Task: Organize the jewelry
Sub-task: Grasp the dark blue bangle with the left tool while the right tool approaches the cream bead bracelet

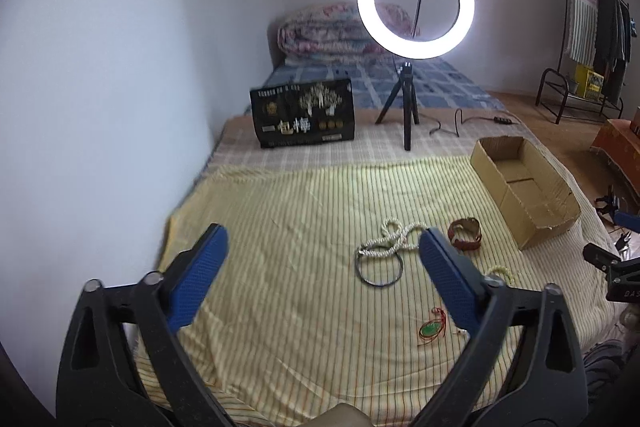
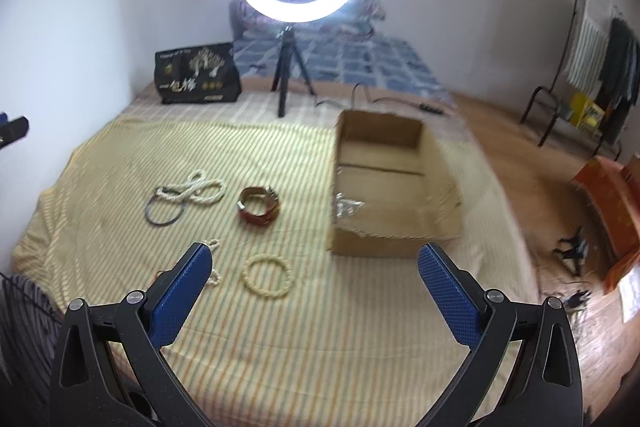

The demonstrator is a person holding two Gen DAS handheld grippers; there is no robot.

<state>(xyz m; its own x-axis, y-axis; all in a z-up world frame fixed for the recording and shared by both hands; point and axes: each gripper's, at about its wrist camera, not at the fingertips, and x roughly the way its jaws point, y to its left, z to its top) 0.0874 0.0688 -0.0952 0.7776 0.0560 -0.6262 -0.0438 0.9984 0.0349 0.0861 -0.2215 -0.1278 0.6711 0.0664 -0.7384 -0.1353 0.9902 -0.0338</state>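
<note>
Both claws gape empty: left claw (image 1: 322,255), right claw (image 2: 314,265). Its right finger hides part of the pearl necklace (image 1: 394,237) at frame centre (box contents blurred). Between the right claw's fingers lies a cream bracelet (image 2: 266,274), cardboard box (image 2: 380,247) just above.

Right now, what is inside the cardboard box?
In the right wrist view, the cardboard box holds something small and silvery by its near-left wall; the rest of the floor shows bare. That near wall hides the strip just behind it.
</note>
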